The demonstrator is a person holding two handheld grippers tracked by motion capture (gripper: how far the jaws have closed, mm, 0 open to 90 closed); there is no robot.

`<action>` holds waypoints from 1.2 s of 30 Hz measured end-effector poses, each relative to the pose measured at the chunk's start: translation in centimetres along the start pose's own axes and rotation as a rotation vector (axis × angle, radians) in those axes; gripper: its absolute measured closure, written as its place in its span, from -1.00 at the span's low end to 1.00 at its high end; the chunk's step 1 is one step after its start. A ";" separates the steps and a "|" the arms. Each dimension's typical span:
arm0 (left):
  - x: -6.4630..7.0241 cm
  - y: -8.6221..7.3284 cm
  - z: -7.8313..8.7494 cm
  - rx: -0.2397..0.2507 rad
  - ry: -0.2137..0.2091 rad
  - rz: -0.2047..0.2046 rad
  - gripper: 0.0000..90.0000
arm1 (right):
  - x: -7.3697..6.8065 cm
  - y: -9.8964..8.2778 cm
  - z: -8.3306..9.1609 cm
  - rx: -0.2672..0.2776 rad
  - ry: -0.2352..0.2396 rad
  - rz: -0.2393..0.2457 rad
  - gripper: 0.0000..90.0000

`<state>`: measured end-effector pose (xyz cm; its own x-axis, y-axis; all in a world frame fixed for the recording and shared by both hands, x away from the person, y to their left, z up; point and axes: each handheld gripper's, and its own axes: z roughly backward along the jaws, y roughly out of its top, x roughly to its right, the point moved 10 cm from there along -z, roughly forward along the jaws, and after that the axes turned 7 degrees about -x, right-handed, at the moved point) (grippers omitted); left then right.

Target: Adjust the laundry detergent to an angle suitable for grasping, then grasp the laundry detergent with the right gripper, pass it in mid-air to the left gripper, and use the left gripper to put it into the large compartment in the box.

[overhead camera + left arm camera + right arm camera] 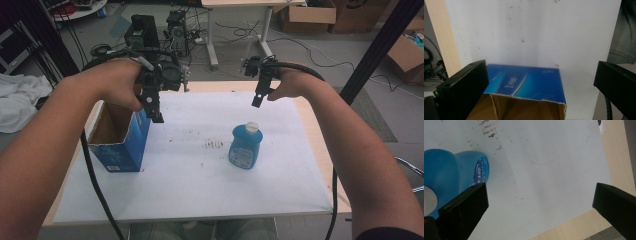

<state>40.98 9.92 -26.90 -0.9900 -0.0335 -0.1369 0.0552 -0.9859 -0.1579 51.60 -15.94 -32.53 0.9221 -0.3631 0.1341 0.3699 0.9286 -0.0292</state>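
My left tongs (156, 114) hang above the open top of the blue cardboard box (121, 145), jaws spread wide and gripping nothing. In the left gripper view these tongs (541, 85) frame the box (524, 82) from above: the two black jaws stand far apart at either edge, the printed blue side faces up toward the camera, and the torn brown flap edge and the box's inside lie just below. Nothing touches either jaw.

My right tongs (257, 100) hover over the far part of the white surface (200, 190), above and just beyond the blue bottle (245, 146) with its white cap, also well open and empty. In the right gripper view these tongs (540, 205) look down on bare white sheet; the bottle (456, 172) sits off to the left, partly behind one jaw, not between the two.

The high view shows the box standing upright at the surface's left side and the bottle upright near the middle, well apart, with brown smudges (214, 144) between them. The right gripper view adds a faint blue outline (564, 152) drawn on the sheet and the bottle's label; the left gripper view shows the box's print.
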 end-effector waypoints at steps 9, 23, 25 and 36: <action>-0.3 0.4 0.5 0.013 0.004 -0.007 -1.00 | -0.2 -0.1 0.3 0.005 -0.005 0.002 -1.00; 0.4 -0.1 -0.9 0.116 -0.032 0.040 -1.00 | -0.3 0.6 -0.2 0.069 0.018 -0.004 -1.00; 0.7 -0.3 -1.0 0.127 -0.031 0.041 -1.00 | -0.2 0.7 -0.2 0.093 0.027 -0.011 -1.00; 1.7 -0.5 -1.1 0.130 -0.026 0.029 -1.00 | 0.6 -3.3 0.0 0.221 0.047 -0.116 -1.00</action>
<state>39.41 10.55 -28.16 -0.9914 -0.0649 -0.1141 0.0683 -0.9973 -0.0261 50.88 -19.22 -32.34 0.8810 -0.4666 0.0779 0.4444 0.8728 0.2020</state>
